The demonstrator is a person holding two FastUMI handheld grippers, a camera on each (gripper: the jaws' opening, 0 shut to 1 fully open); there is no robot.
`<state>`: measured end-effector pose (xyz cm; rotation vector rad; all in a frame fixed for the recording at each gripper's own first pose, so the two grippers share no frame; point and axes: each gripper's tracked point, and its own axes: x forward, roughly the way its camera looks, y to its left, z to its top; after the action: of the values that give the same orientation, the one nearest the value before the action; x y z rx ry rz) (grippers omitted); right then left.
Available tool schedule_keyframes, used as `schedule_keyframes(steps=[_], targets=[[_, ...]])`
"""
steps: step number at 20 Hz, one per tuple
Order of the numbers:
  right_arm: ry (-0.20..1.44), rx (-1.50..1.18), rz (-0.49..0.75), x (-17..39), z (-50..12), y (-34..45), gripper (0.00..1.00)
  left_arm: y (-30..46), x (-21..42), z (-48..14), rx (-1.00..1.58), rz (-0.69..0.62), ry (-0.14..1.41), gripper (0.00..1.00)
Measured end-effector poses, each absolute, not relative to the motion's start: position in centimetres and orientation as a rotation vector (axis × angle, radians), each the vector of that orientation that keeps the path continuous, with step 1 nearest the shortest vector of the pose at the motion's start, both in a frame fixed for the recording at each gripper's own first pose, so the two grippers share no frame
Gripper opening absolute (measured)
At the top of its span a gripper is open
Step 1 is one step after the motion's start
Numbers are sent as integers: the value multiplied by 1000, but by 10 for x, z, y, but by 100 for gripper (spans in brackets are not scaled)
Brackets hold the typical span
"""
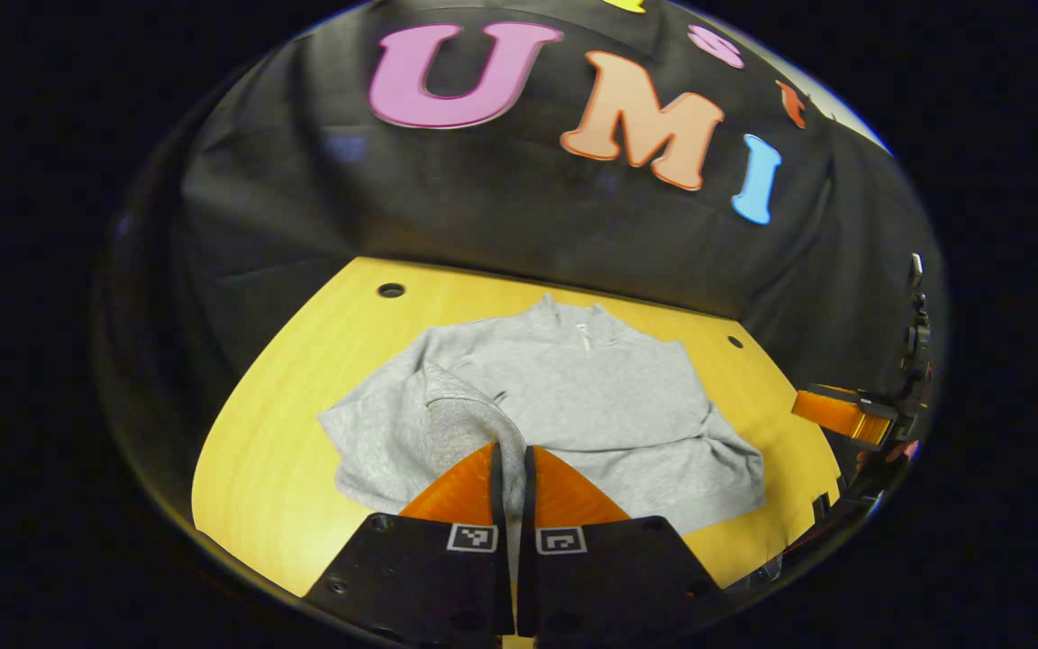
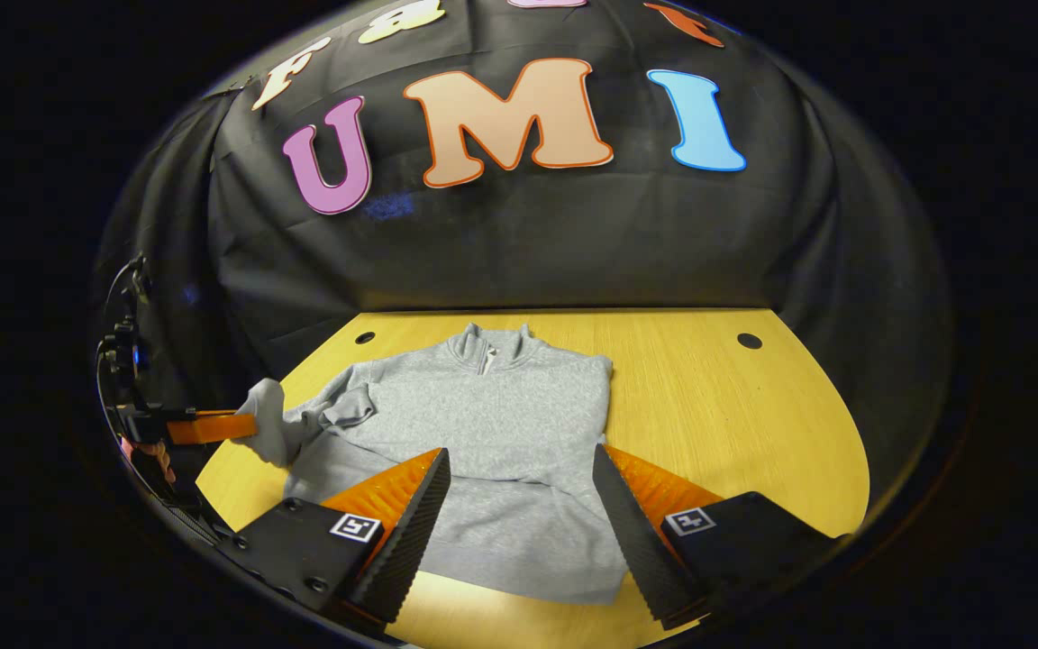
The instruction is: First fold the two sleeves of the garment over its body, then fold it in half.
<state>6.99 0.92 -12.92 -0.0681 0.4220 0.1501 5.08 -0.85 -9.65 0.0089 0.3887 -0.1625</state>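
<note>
Even overhead light, sharp centre, fisheye bending at dim edges, faint glare on table (image 2: 708, 397)

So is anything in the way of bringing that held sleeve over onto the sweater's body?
Nothing visible. The left gripper is shut on the sleeve cuff, lifted at the garment's side. The grey sweater has a bare body, and the right gripper hangs open near the hem, apart from it.

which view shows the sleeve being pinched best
The right gripper view: from the side, the left gripper holds the sleeve lifted off the table. The left gripper view has its own fingers covering the pinch.
</note>
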Motion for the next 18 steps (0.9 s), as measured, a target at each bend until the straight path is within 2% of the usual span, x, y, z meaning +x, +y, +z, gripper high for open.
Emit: schedule_keyframes(steps=[3, 4, 5, 9, 10, 11, 14, 15, 16, 18], targets=[[435, -41, 144, 68, -131, -16, 99, -60, 72, -92, 67, -229, 374, 1], [438, -37, 139, 67, -132, -27, 96, -76, 77, -89, 78, -247, 370, 1], [441, -35, 136, 66, -132, -34, 99, -92, 84, -87, 85, -265, 361, 1], [454, -26, 113, 63, -135, -68, 99, -149, 108, -81, 138, -318, 330, 1], [458, -20, 108, 63, -135, -77, 96, -165, 115, -78, 144, -337, 320, 1], [459, -17, 101, 63, -135, -85, 99, -182, 121, -76, 144, -361, 310, 1], [457, -7, 72, 63, -134, -109, 98, -229, 138, -77, 146, -431, 292, 1], [451, -3, 59, 62, -132, -117, 95, -242, 145, -80, 154, -445, 294, 1], [448, 2, 49, 62, -131, -124, 99, -257, 150, -84, 151, -467, 297, 3], [441, 19, 35, 61, -130, -135, 99, -285, 162, -92, 146, -499, 304, 1]])
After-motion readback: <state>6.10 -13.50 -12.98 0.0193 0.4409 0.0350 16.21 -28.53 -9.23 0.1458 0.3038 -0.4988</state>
